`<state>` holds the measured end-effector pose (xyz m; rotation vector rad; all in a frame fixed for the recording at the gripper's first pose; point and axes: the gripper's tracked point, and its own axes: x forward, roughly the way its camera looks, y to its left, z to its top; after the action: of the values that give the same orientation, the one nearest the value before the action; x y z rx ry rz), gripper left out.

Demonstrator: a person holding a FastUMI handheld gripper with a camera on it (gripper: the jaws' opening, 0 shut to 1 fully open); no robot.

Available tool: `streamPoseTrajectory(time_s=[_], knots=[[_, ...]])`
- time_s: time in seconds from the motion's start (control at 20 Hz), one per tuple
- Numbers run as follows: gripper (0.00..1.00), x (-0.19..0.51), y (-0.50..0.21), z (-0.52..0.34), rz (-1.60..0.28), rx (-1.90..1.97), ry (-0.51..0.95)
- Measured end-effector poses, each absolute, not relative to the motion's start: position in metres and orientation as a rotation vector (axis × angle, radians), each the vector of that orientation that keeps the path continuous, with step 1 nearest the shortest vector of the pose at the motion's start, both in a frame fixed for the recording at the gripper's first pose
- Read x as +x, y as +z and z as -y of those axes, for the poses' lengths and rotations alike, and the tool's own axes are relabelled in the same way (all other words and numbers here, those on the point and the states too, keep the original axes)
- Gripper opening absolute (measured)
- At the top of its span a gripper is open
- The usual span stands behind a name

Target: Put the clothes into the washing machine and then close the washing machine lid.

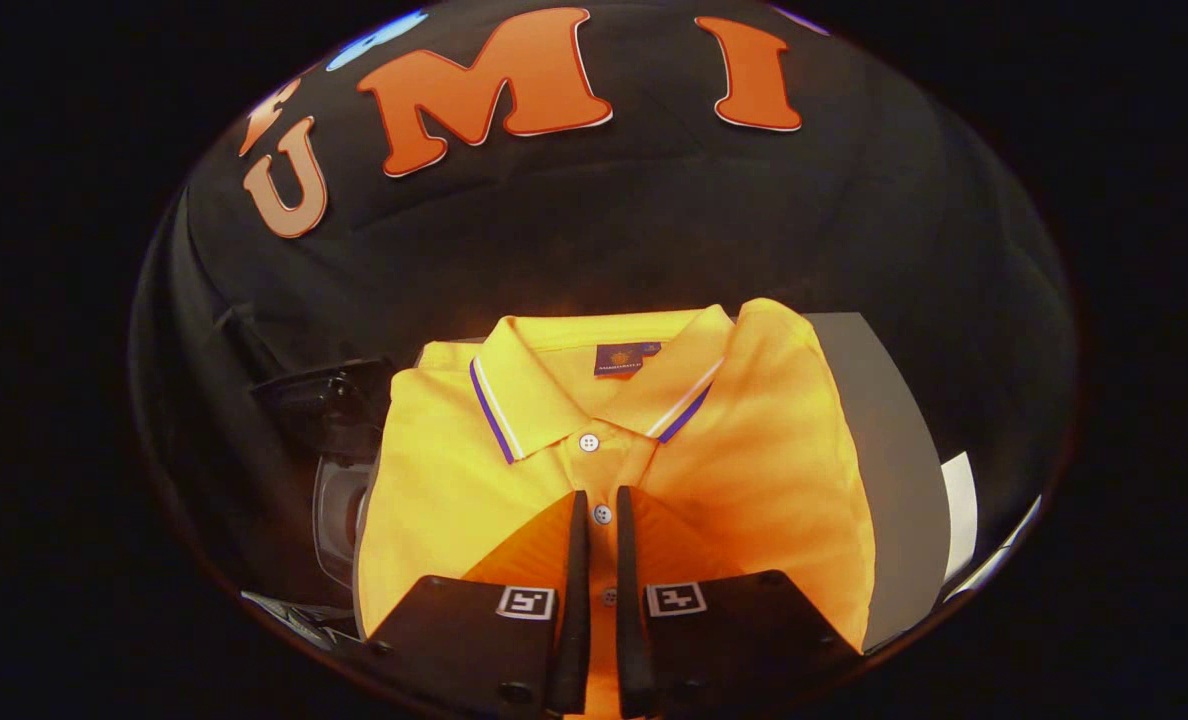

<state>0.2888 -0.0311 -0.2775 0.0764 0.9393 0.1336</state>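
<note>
A folded yellow polo shirt (pixel 474 470) lies flat on a grey counter (pixel 884 420), covering most of it, collar toward the far edge. It looks light, soft and floppy; pinching the layered button placket should lift it best. The claw (pixel 595 500) hovers low over that placket, fingers nearly closed, holding nothing.
</note>
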Motion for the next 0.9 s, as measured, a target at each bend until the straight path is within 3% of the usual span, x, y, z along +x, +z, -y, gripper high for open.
streamPoseTrajectory(time_s=[0.25, 0.3, 0.9], knots=[[0.2, 0.283, -0.273, 0.035, -0.912, 0.089, 0.126], [0.09, 0.283, -0.272, 0.034, -0.903, 0.075, 0.125], [0.09, 0.29, -0.225, 0.028, -0.587, 0.392, 0.259]])
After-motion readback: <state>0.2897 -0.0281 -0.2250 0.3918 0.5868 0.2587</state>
